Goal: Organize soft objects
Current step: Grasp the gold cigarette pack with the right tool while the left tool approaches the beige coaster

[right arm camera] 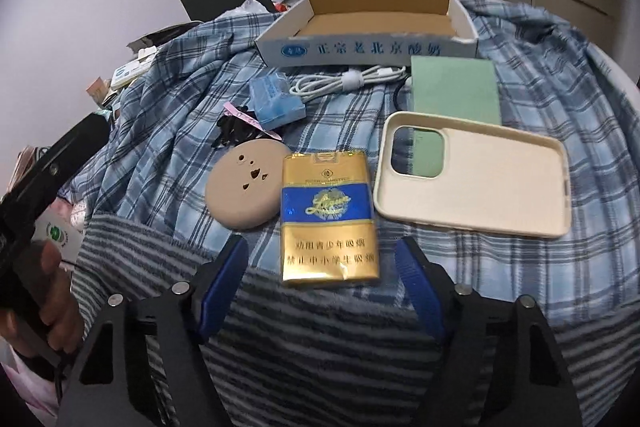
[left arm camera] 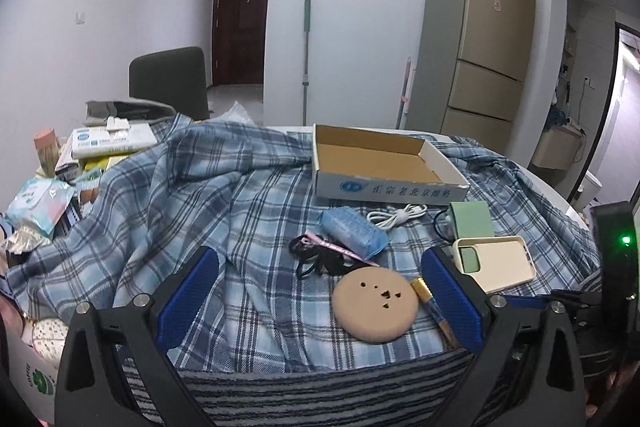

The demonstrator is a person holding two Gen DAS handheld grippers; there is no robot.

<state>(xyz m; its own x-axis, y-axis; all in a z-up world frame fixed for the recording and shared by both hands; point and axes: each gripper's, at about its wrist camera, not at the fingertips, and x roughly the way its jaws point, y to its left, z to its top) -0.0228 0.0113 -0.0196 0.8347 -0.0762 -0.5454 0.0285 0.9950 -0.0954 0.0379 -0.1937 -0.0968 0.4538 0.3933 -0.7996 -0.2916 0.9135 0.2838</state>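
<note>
R gripper (right arm camera: 320,279) is hanging over the gold cigarette pack (right arm camera: 329,219), jaws apart and straddling its near end w/o touching, prob lining up a side pinch since the pack is lying flat, long axis along the fingers. L gripper (left arm camera: 320,303) is also sitting wide apart, nothing between the pads, just plaid cloth (left arm camera: 200,195); tan round puff (left arm camera: 376,303) is lying just beside its right finger. Cardboard tray (right arm camera: 384,27) is sitting empty at the back, open side up, looks like the drop spot. Cream phone case (right arm camera: 476,183), blue tissue pack (right arm camera: 276,103), white cable (right arm camera: 344,79) and black hair ties (right arm camera: 234,133) are waiting in front of it, none in yet.
</note>
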